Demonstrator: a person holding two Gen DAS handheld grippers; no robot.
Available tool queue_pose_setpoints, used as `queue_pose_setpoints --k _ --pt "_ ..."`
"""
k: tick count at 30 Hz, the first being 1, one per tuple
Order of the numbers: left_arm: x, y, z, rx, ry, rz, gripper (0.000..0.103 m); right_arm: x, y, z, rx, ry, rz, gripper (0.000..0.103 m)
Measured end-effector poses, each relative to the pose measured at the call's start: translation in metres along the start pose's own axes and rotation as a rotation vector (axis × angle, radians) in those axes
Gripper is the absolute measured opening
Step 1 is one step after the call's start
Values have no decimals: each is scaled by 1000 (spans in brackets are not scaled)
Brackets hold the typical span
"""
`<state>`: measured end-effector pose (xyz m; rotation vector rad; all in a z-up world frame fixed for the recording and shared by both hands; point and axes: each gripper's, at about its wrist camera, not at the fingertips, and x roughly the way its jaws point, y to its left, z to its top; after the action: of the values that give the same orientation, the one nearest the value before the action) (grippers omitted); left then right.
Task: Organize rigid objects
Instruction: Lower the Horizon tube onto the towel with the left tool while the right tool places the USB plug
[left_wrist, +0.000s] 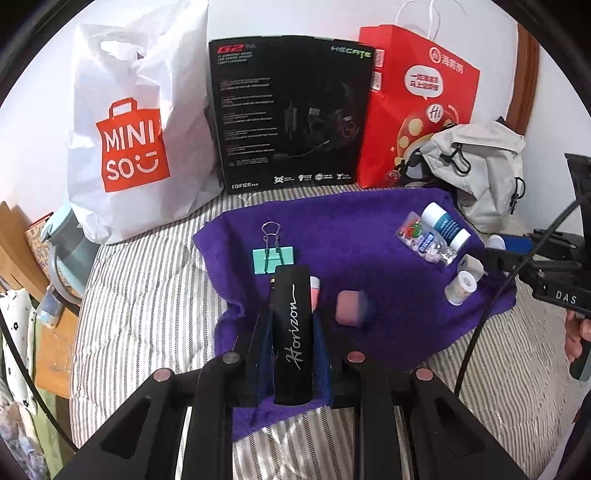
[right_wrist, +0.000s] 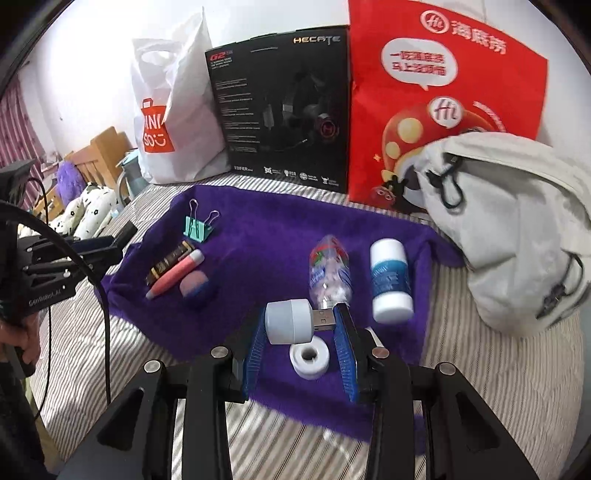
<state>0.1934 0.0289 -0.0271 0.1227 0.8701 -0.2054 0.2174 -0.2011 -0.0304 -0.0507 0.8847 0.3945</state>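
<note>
Left gripper (left_wrist: 291, 325) level, clamping Horizon box (left_wrist: 291, 332) over purple cloth (left_wrist: 388, 229).

Ahead of the grippers a plain white wall (left_wrist: 37, 110) backs a bed with grey-striped bedding (left_wrist: 155, 295), while to their left stand a wooden frame (right_wrist: 107, 147) and a striped curtain (right_wrist: 14, 125), all under even, soft daylight.

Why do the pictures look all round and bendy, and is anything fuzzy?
Both wrist views come through fisheye lenses, with dark corners and edges that bulge. In the left wrist view the pink eraser looks smeared while the black Horizon stick reads sharp. In the right wrist view the red bag looks slightly soft.
</note>
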Motion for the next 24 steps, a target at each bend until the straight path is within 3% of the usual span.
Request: queue_pose_setpoints --k 8,14,20,24 --pt "9 12 3 -15 7 -4 21 46 19 23 -45 50 19 36" --pt "12 18 4 -15 12 -11 21 87 29 14 -90 160 -8 36" --pt "14 24 5 -36 13 -27 21 96 34 7 -117 186 -15 37" --pt "15 22 5 -33 16 -56 21 94 36 5 -148 208 -1 48"
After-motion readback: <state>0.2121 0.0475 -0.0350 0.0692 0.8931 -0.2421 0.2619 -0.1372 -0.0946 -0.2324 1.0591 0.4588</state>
